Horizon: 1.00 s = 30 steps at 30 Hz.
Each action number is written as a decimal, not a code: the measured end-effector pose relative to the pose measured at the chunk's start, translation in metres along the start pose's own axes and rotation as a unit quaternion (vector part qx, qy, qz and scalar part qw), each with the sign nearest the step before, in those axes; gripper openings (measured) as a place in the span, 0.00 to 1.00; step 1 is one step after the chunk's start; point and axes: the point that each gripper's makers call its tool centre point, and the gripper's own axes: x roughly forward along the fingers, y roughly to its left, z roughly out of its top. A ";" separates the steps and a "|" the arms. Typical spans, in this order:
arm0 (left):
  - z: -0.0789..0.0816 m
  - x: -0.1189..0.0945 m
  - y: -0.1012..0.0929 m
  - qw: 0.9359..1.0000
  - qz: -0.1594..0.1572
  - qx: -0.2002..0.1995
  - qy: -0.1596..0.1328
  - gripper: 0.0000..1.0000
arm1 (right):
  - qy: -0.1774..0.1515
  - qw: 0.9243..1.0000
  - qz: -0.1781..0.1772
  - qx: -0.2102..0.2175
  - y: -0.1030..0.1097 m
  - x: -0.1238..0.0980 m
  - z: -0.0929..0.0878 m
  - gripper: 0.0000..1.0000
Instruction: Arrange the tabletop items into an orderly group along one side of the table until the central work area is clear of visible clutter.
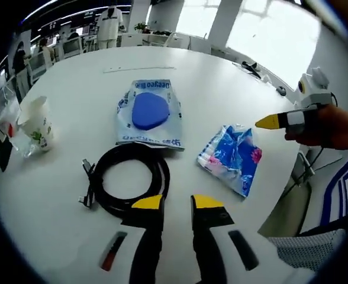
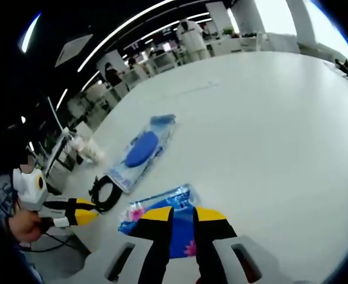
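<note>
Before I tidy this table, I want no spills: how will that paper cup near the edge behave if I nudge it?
The paper cup will probably tip easily: it stands upright and tall for its base. It looks like thin paper, so likely light and easily crushed. I cannot tell if it holds liquid. Crumpled clear plastic lies against it and may drag along.

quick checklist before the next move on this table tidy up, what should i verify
1. Left gripper open: ok, its jaws stand apart just short of the black cable coil.
2. Cable coil free to take: ok, it lies alone on the white table.
3. Right gripper open: ok, its jaws stand apart over the blue floral packet.
4. Packet already gripped: cannot tell, the jaws cover its near edge.
5. Blue disc bag out of the way: ok, apart from coil and packet.
6. Paper cup upright: ok, near the table edge.
</note>
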 end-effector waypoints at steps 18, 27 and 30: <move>-0.010 0.024 0.016 0.986 -0.014 0.156 0.063 0.25 | 0.007 0.998 0.041 -0.041 0.027 0.002 0.000 0.26; -0.016 0.027 0.022 0.979 -0.018 0.183 0.085 0.20 | 0.022 0.990 0.078 -0.111 0.049 -0.001 -0.009 0.49; -0.016 0.027 0.022 0.978 -0.020 0.186 0.088 0.19 | 0.032 0.988 0.085 -0.126 0.054 0.000 -0.015 0.52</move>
